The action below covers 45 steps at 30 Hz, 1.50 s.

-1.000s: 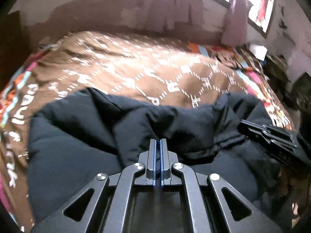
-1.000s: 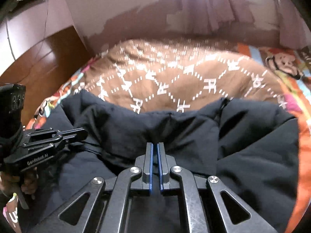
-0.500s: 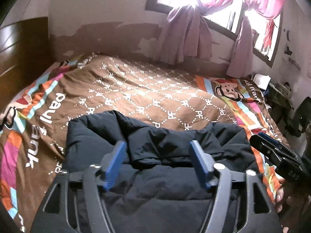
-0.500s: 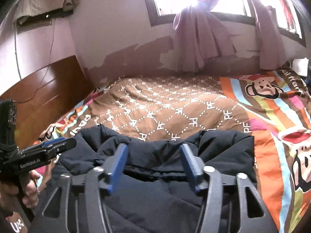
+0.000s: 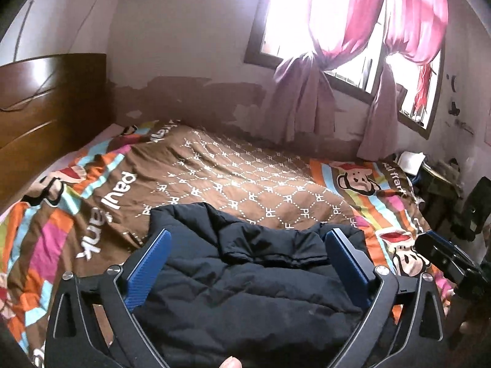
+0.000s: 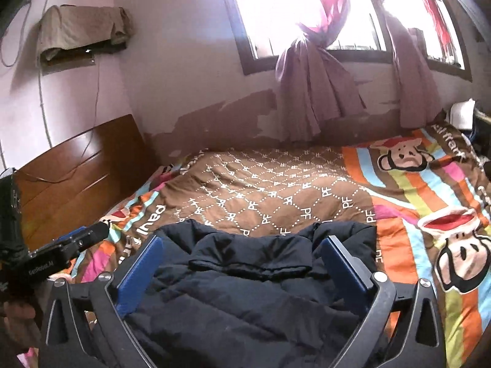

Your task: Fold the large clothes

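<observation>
A dark navy padded jacket (image 5: 251,276) lies folded on the near part of the bed, its collar edge toward the brown quilt; the right wrist view shows the same jacket (image 6: 251,279). My left gripper (image 5: 248,245) hovers above it, jaws opening wide, blue pads clear of the cloth. My right gripper (image 6: 239,248) likewise hangs over the jacket with its jaws opening and nothing pressed between them. Each view catches the other gripper at its edge: the right gripper (image 5: 445,260) and the left gripper (image 6: 67,251), the latter held by a hand.
The bed carries a brown patterned quilt (image 5: 245,181) with striped cartoon-monkey borders (image 6: 429,202). A wooden headboard (image 5: 46,107) stands at left. Pink curtains (image 5: 307,98) hang at the window behind. Cluttered furniture (image 5: 445,184) sits at far right.
Both grippers were shut on the jacket's cloth, then let go and opened wide. Both rose and pulled back, so more of the bed and the window came into view.
</observation>
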Tool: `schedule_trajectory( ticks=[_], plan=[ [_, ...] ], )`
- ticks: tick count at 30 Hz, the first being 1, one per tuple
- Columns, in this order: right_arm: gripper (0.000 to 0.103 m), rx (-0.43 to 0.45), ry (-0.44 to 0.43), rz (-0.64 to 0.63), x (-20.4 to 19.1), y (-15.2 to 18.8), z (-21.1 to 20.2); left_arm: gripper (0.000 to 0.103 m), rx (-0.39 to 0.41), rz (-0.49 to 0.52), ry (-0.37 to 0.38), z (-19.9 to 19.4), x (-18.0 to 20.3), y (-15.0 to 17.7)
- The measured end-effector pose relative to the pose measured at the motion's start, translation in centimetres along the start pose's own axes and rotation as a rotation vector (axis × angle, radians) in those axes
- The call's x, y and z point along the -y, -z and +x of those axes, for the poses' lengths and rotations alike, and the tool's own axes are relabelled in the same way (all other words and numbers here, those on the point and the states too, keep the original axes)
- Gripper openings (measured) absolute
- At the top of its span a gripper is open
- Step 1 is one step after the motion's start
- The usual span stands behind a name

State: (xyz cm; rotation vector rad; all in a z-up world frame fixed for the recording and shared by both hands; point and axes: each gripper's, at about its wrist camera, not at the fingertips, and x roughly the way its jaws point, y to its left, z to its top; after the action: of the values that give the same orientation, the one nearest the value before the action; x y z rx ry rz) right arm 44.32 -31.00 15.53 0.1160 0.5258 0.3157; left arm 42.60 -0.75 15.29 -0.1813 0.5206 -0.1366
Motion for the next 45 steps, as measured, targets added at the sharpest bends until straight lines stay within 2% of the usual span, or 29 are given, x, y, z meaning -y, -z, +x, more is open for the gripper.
schedule_trajectory(
  ticks=[11, 17, 28, 38, 45],
  plan=[
    [0.103, 0.023, 0.009, -0.023, -2.5, 1.4, -7.8, 0.101, 0.044, 0.018, -0.007, -8.6, 0.9, 1.4],
    [0.103, 0.023, 0.007, -0.037, -3.8, 3.1, -12.1, 0.101, 0.015, 0.05, 0.017, -12.6, 1.8, 3.7],
    [0.103, 0.002, 0.011, -0.066, -6.0, 6.7, -18.3, 0.101, 0.033, 0.1, -0.016, -19.4, 3.0, 9.0],
    [0.103, -0.023, -0.002, -0.134, -8.3, 10.8, -22.5, 0.101, 0.022, 0.18, 0.0, -22.5, 2.9, 13.8],
    [0.103, -0.066, -0.002, -0.197, -9.1, 13.9, -23.3, 0.101, -0.024, 0.222, 0.013, -22.8, 2.0, 17.3]
  ],
)
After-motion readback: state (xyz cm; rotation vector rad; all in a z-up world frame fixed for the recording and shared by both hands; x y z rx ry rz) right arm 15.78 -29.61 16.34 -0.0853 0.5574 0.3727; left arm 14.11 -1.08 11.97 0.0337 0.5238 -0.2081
